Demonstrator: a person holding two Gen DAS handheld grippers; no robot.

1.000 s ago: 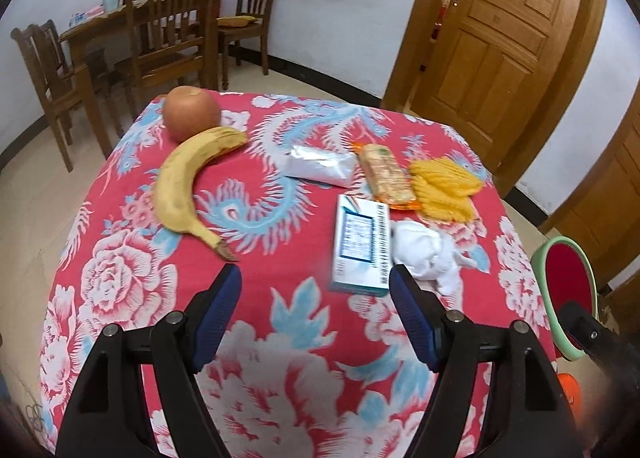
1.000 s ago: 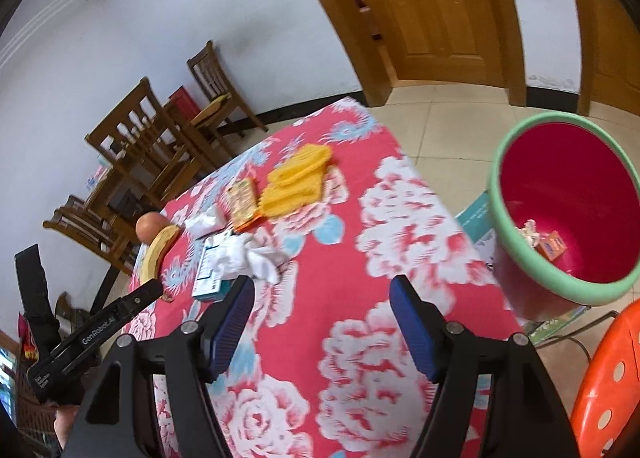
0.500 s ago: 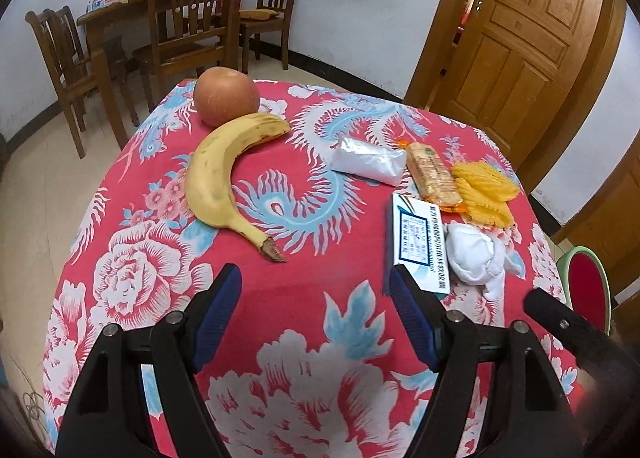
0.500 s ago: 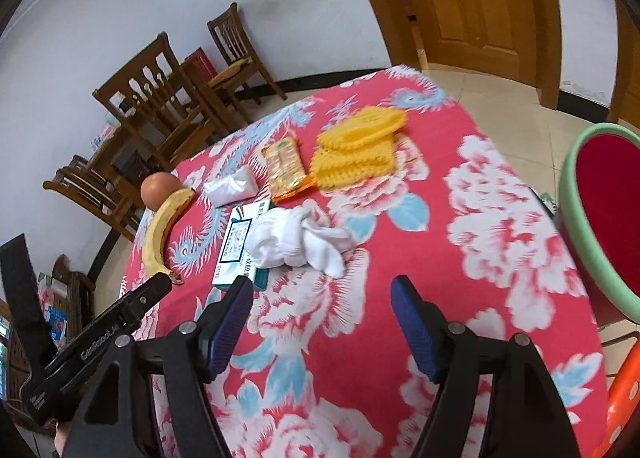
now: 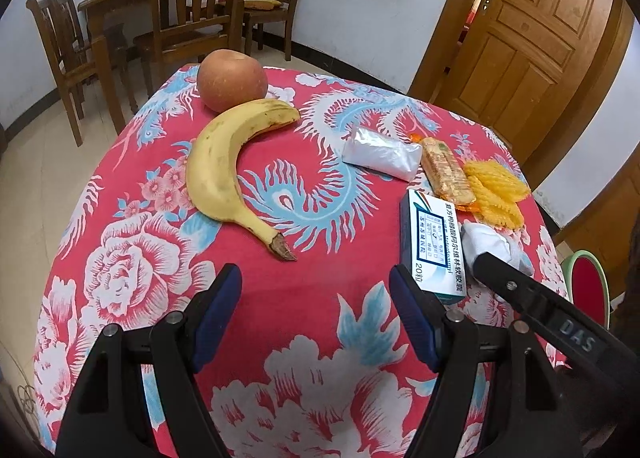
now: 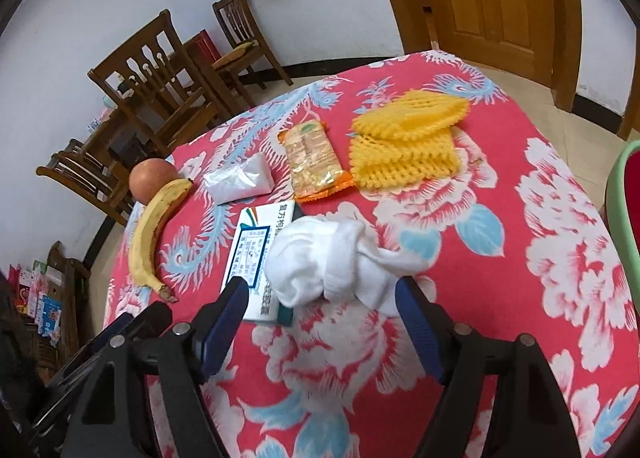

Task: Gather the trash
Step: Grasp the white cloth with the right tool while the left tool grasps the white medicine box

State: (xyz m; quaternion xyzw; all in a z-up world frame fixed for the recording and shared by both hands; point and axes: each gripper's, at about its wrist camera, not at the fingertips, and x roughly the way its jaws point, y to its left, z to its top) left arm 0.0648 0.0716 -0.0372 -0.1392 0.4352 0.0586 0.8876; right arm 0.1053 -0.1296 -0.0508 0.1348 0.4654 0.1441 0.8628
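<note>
On the red flowered tablecloth lie a crumpled white tissue wad (image 6: 332, 258), a white and teal medicine box (image 6: 256, 258), a silver wrapper (image 6: 238, 180), an orange snack wrapper (image 6: 314, 158) and yellow foam fruit netting (image 6: 404, 142). My right gripper (image 6: 322, 318) is open, its tips just short of the tissue wad on either side. My left gripper (image 5: 316, 310) is open and empty over the cloth, the medicine box (image 5: 434, 242) just past its right tip. The tissue wad (image 5: 492, 242) is partly hidden there by the right gripper's body.
A banana (image 5: 224, 174) and an apple (image 5: 232, 80) lie at the table's far left. A red bin with a green rim (image 5: 588, 286) stands off the table's right side; its rim also shows in the right wrist view (image 6: 620, 198). Wooden chairs (image 5: 188, 14) and a door (image 5: 532, 38) lie beyond.
Both grippers have moved forward over the table. The right gripper has swung left, away from the bin, and closed in on the tissue wad. Both stay open.
</note>
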